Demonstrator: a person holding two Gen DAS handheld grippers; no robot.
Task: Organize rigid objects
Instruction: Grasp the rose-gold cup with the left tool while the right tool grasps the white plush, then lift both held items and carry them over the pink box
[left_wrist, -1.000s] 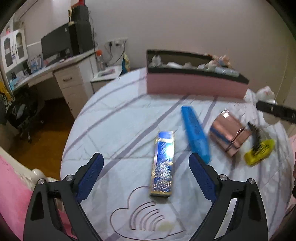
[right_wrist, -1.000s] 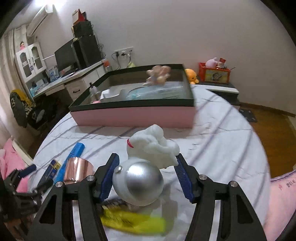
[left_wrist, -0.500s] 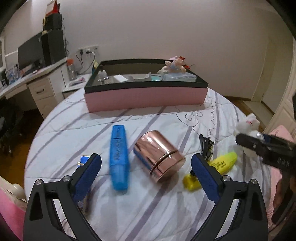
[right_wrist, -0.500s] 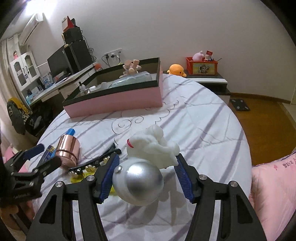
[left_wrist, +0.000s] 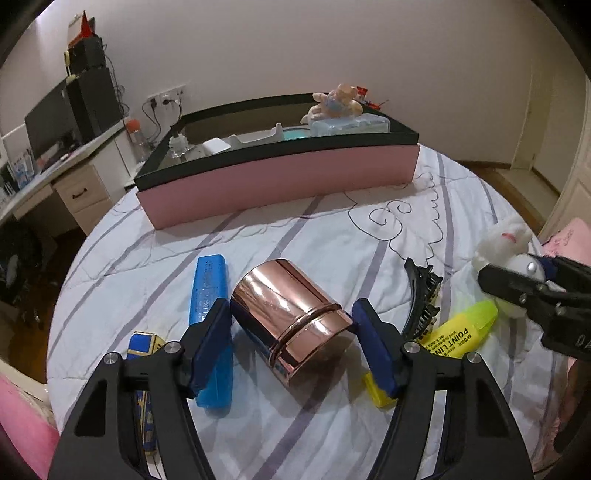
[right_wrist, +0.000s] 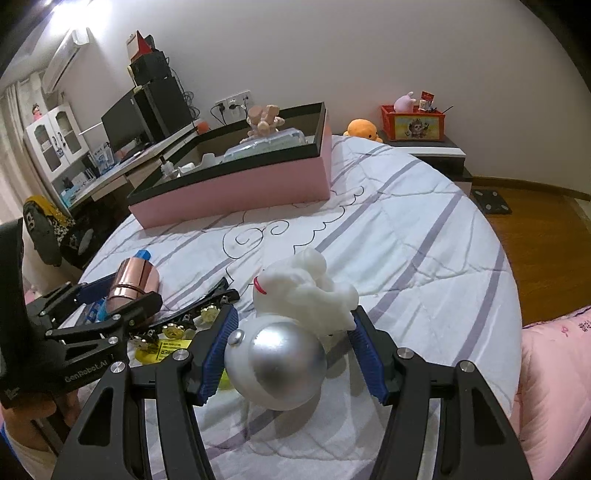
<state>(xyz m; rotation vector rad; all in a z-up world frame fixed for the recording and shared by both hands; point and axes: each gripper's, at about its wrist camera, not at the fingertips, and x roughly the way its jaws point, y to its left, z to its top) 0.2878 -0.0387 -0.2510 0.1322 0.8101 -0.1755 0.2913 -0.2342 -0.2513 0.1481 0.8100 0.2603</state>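
A rose-gold metal can (left_wrist: 293, 319) lies on its side on the striped bedspread, between the pads of my left gripper (left_wrist: 291, 341); the jaws stand close on both sides, contact unclear. The can also shows in the right wrist view (right_wrist: 133, 278). My right gripper (right_wrist: 293, 349) holds a white figurine on a silver ball base (right_wrist: 284, 354), seen at the right of the left wrist view (left_wrist: 509, 251). Beside the can lie a blue case (left_wrist: 210, 325), a yellow highlighter (left_wrist: 454, 336), a black hair clip (left_wrist: 421, 295) and a blue-gold box (left_wrist: 144, 354).
A long pink box with a black rim (left_wrist: 280, 173) stands at the back of the round bed and holds several items. It also shows in the right wrist view (right_wrist: 236, 184). A desk with a monitor (left_wrist: 48, 125) is at the left. A pink pillow (right_wrist: 554, 369) lies at the right.
My left gripper swung right from the blue-gold box to the rose-gold can and its jaws narrowed around it. My right gripper kept hold of the figurine and drew back.
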